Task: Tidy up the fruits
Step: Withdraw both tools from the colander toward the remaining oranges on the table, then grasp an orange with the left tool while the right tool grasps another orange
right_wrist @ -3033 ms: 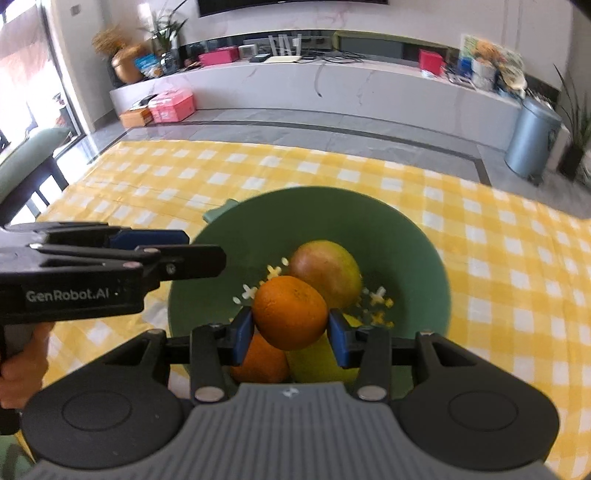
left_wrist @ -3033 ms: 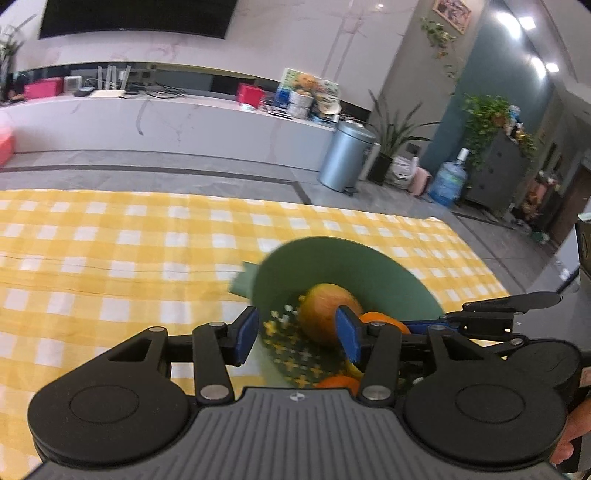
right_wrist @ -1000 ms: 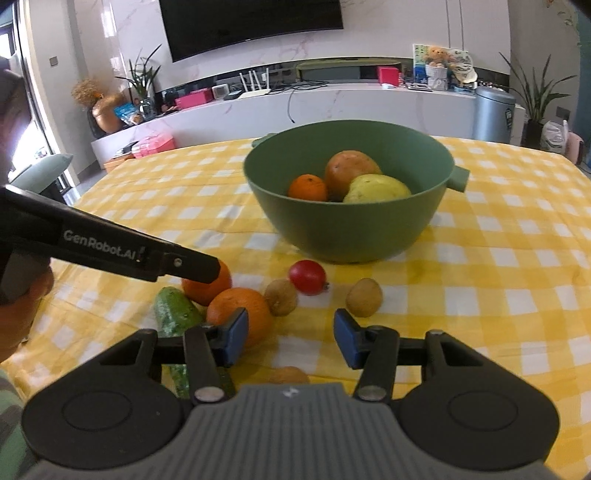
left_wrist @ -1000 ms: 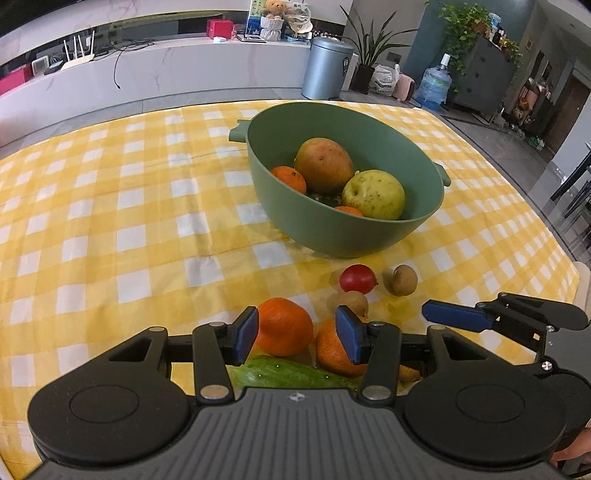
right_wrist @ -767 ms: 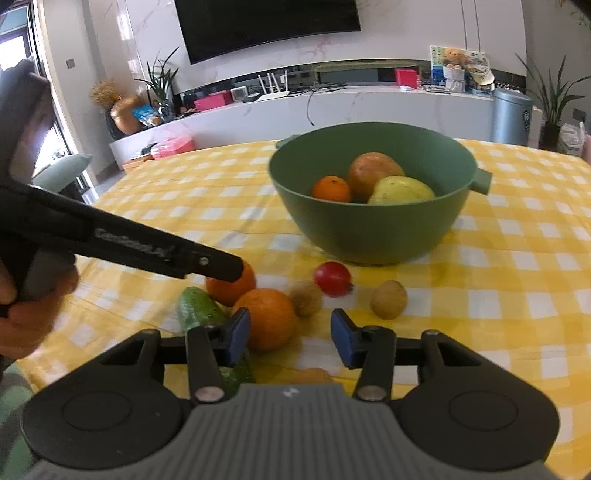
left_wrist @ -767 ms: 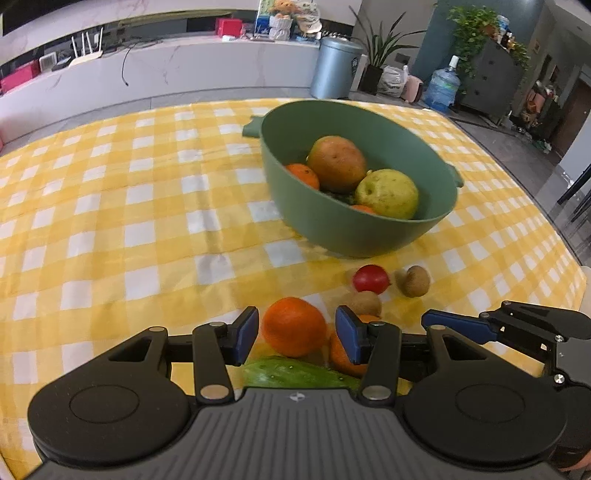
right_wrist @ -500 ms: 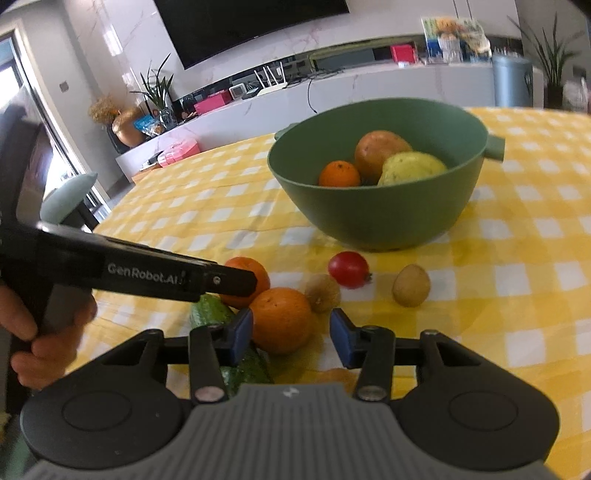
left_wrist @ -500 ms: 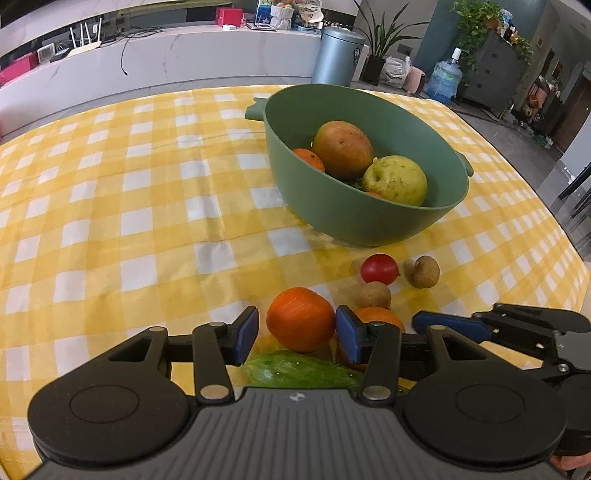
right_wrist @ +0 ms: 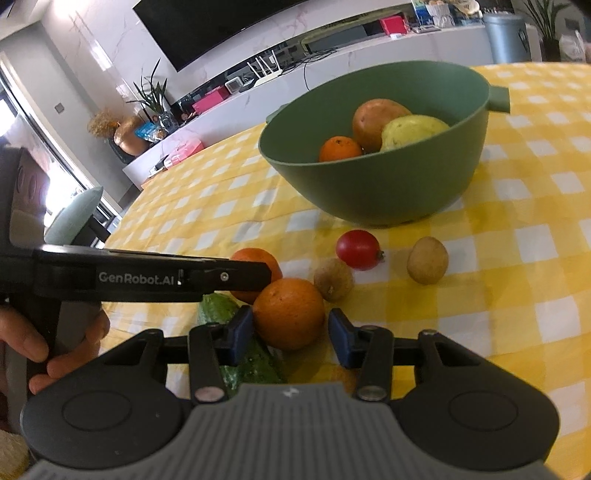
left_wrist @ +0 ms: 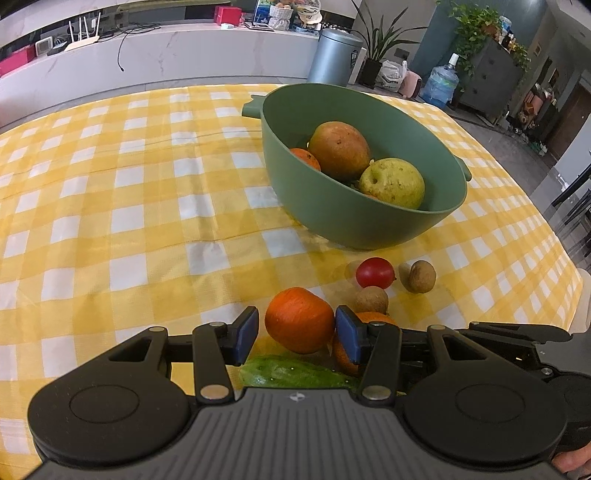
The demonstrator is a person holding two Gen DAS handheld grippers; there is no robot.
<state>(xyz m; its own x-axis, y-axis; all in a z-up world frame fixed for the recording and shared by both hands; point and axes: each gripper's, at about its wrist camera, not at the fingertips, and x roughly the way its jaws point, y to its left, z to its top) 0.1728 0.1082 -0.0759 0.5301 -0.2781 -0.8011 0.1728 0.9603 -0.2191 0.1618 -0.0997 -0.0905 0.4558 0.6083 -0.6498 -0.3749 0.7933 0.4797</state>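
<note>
Since a second ago the right gripper (right_wrist: 290,334) jaws have been closing around an orange (right_wrist: 289,314), not yet clamped; the left gripper (left_wrist: 298,334) jaws remain apart.

Marble wall (right_wrist: 92,55) with black television (right_wrist: 207,26); grey bin (left_wrist: 334,55); potted plants (left_wrist: 476,29)

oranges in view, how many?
3. One in the green bowl, at its left side; two on the checked cloth: one between the left gripper pads, one between the right gripper pads. More may be hidden under the bowl's fruit.
</note>
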